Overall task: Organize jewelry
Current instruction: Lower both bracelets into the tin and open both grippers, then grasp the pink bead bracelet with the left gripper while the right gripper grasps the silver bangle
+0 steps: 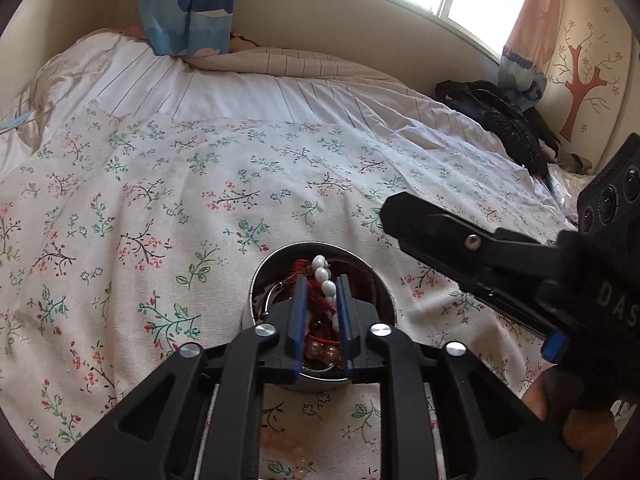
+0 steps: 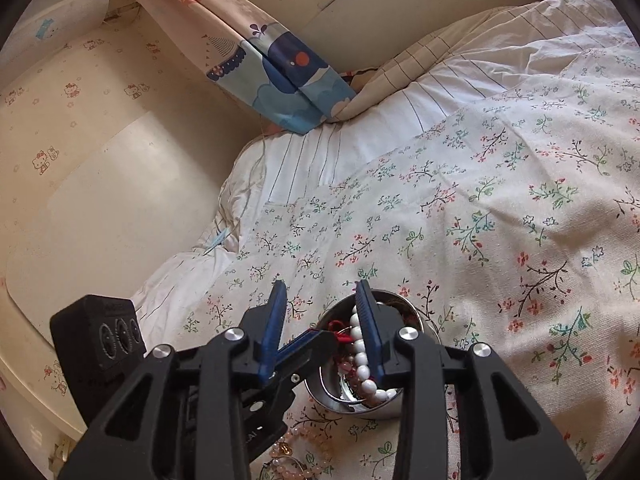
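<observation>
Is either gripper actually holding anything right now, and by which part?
The left gripper is closed over the metal tin, apparently pinching the red cord beside the white bead strand; contact is unclear. The right gripper is open, holding nothing.

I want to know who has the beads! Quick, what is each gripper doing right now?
Left gripper: nearly closed over the metal tin, around the white bead string; firm hold cannot be told.
Right gripper: open, holding nothing.

Your round metal tin (image 1: 256,284) sits on the flowered white bed sheet (image 1: 168,184), with the white bead string (image 1: 325,276) and red cord (image 1: 302,270) in it. Your left gripper (image 1: 321,320) is over the tin. Your right gripper (image 1: 390,220) is to its right. A black bag (image 1: 500,120) lies far behind.
</observation>
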Demonstrator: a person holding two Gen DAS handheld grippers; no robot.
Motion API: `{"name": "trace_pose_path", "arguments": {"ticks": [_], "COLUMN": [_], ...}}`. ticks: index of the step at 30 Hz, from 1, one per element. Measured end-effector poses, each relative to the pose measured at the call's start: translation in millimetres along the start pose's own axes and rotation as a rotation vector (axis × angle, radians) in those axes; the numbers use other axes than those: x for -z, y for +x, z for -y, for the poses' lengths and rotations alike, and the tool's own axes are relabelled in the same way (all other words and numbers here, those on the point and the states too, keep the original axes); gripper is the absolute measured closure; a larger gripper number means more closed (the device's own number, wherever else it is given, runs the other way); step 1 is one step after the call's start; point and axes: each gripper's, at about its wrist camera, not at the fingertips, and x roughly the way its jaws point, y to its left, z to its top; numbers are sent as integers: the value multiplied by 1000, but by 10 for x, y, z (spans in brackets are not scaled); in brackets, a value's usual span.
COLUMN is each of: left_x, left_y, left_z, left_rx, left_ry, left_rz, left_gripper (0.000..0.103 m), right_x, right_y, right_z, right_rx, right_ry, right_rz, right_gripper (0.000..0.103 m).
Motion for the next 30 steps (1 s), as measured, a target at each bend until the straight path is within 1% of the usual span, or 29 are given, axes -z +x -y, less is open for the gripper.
{"name": "trace_pose_path", "arguments": {"ticks": [2, 4, 7, 10, 12, 13, 16, 18, 20, 23, 24, 25, 26, 27, 30], "left_x": [-20, -40, -59, -68, -65, -53, 47, 134, 246, 392, 435, 474, 504, 528, 560], "left_y": [-71, -136, -202, -279, -364, -409, -516, -530, -541, -575, -587, -598, -608, -625, -678], "left_z": [-51, -93, -154, -224, -293, -329, -448, -530, -573, -536, -513, -488, -474, -474, -522], "left_rx": [-6, -15, -28, -51, -69, -75, -99, -98, -113, -133, -150, -167, -183, -195, -203], "left_ry": [-18, -31, -44, -48, -56, -61, -79, -84, -79, -32, -9, 12, 28, 33, 6], "left_rz": [30, 56, 72, 80, 84, 81, 57, 11, -34, -72, -76, -81, -86, -87, -82], "left_gripper": [70, 64, 62, 58, 52, 47, 39, 39, 39, 39, 39, 38, 38, 37, 34], "right_x": [-25, -45, -65, -68, -57, -44, 38, 144, 275, 512, 602, 694, 791, 885, 1115], "right_y": [-49, -73, -90, -114, -146, -161, -209, -223, -207, -174, -176, -168, -142, -114, 14], "right_z": [-1, 10, 37, 54, 57, 52, 25, 21, 27, -4, -34, -90, -163, -242, -436], "right_rx": [0, 3, 16, 37, 48, 59, 106, 146, 190, 217, 221, 225, 232, 244, 270], "right_ry": [4, 14, 27, 38, 46, 48, 51, 55, 52, 27, 9, -22, -67, -114, -218], "right_rz": [17, 25, 28, 28, 26, 22, -7, -59, -129, -241, -271, -306, -345, -375, -428], "right_gripper": [67, 67, 67, 63, 62, 61, 58, 57, 56, 56, 53, 51, 47, 46, 46]}}
